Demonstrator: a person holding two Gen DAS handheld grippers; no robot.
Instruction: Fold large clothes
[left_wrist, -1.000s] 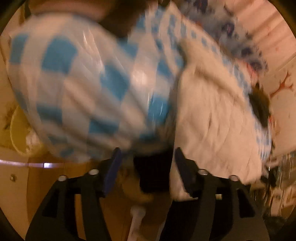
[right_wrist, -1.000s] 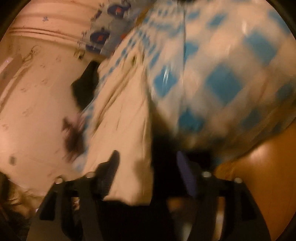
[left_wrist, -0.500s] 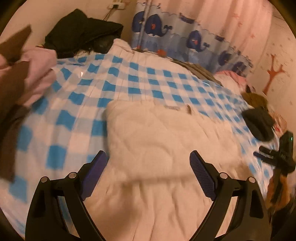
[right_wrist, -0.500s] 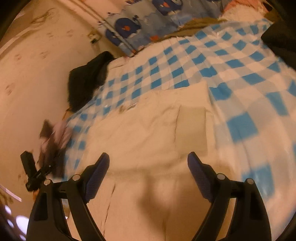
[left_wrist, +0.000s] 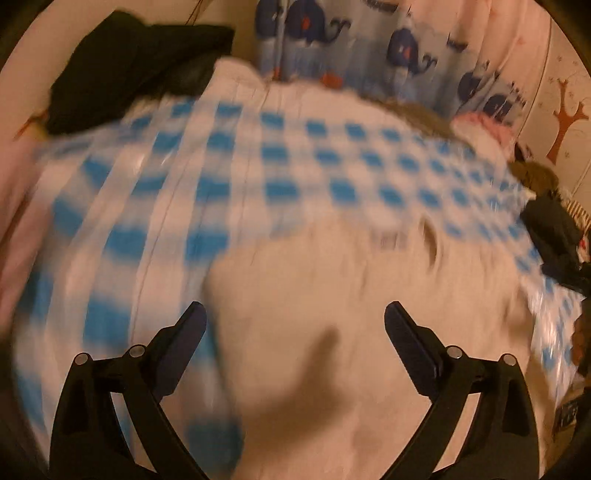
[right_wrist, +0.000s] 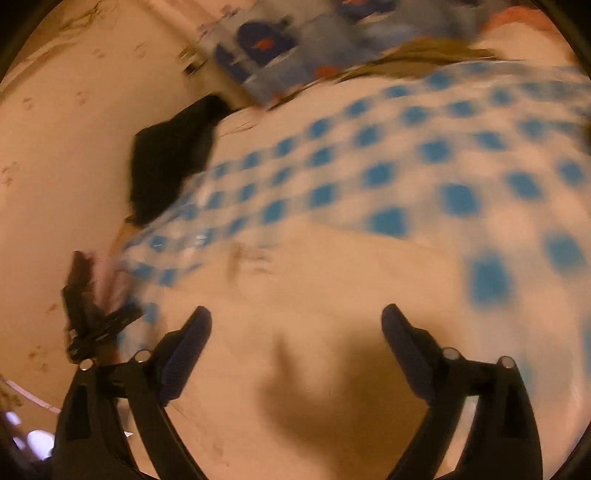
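Note:
A large cream garment (left_wrist: 332, 295) lies spread on a blue-and-white checked bedcover (left_wrist: 258, 166), blurred by motion. A small label (left_wrist: 391, 240) shows near its far edge. My left gripper (left_wrist: 295, 317) hovers over the garment, jaws still opening wide, nothing between them. In the right wrist view the same cream garment (right_wrist: 314, 295) fills the lower half, on the checked bedcover (right_wrist: 406, 166). My right gripper (right_wrist: 295, 317) is above it, jaws likewise opening, empty.
Dark clothes (left_wrist: 140, 66) are piled at the bed's far left corner, also seen as a dark heap (right_wrist: 170, 158). More dark and brown clothing (left_wrist: 554, 229) sits at the right edge. A whale-print curtain (left_wrist: 369, 48) hangs behind. The other gripper (right_wrist: 92, 321) shows at left.
Both grippers let go of the dark cloth they pinched and opened wide. The views swung from the bed's side up over the bedcover and the cream garment.

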